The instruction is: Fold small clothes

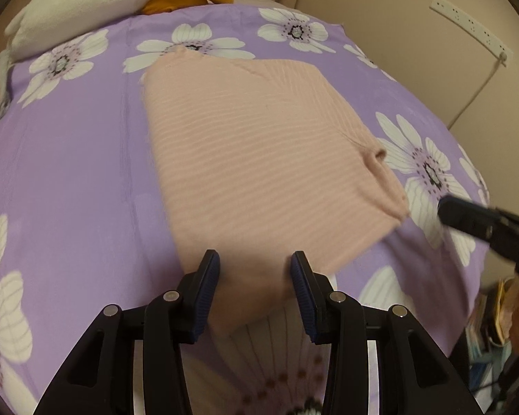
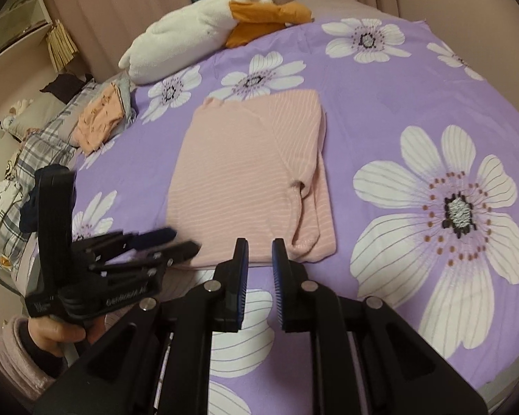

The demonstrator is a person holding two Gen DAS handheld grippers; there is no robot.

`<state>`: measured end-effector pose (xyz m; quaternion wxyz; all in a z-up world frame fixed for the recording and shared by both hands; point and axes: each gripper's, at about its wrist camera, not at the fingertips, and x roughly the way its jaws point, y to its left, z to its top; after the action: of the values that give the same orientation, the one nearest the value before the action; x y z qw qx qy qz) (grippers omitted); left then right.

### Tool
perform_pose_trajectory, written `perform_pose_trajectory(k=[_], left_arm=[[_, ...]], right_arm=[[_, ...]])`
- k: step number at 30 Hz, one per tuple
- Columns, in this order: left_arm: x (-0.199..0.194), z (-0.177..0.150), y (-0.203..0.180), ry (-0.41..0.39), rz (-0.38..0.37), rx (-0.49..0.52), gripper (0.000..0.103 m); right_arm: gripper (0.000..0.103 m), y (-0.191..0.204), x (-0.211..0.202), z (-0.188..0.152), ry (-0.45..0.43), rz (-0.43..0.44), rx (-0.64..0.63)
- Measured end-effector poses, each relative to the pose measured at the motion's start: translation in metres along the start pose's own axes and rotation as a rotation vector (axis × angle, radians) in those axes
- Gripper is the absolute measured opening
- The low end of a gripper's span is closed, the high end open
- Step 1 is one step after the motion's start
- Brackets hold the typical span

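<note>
A pink ribbed top [image 1: 252, 159] lies flat on the purple flowered bedsheet [image 1: 72, 173], with its sleeve folded in over the body. It also shows in the right wrist view [image 2: 245, 173]. My left gripper [image 1: 255, 259] is open, its jaws straddling the top's near corner just above the cloth; it appears in the right wrist view [image 2: 176, 240] at the top's near left corner. My right gripper [image 2: 260, 245] is open with a narrow gap and empty, just in front of the top's near edge. Its tip shows in the left wrist view [image 1: 467, 214] to the right of the top.
A white and orange plush toy [image 2: 204, 24] lies at the bed's far side. A pile of folded clothes [image 2: 100, 117] sits at the left edge on a plaid blanket [image 2: 41, 145]. A wall with a power strip [image 1: 470, 24] is on the right.
</note>
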<state>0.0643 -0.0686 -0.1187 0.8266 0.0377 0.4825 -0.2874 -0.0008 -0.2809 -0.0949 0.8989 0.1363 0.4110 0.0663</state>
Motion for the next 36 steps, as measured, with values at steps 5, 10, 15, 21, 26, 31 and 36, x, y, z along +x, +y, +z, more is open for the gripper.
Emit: perform_pose_trajectory(k=[5, 10, 15, 21, 26, 31, 36], left_arm=[[-0.006, -0.023, 0.008, 0.015, 0.003, -0.063, 0.041], [-0.011, -0.033, 0.01, 0.03, -0.029, -0.075, 0.041], [-0.025, -0.024, 0.022, -0.02, -0.047, -0.141, 0.041], [-0.016, -0.008, 0.032, -0.042, -0.114, -0.203, 0.041], [0.001, -0.009, 0.033, 0.004, -0.125, -0.209, 0.041], [-0.006, -0.008, 0.034, -0.009, -0.128, -0.206, 0.041], [-0.005, -0.014, 0.032, 0.018, -0.134, -0.188, 0.041]], right_arm=[[0.02, 0.004, 0.003, 0.005, 0.004, 0.002, -0.004], [0.022, 0.013, 0.024, 0.018, 0.025, -0.002, -0.033], [0.024, 0.02, 0.047, 0.033, 0.036, 0.003, -0.05], [0.027, 0.017, 0.088, 0.035, 0.129, -0.003, -0.037], [0.025, 0.016, 0.1, 0.029, 0.166, -0.022, -0.059], [0.029, 0.023, 0.082, 0.027, 0.13, -0.022, -0.073], [0.029, 0.021, 0.083, 0.007, 0.161, -0.054, -0.088]])
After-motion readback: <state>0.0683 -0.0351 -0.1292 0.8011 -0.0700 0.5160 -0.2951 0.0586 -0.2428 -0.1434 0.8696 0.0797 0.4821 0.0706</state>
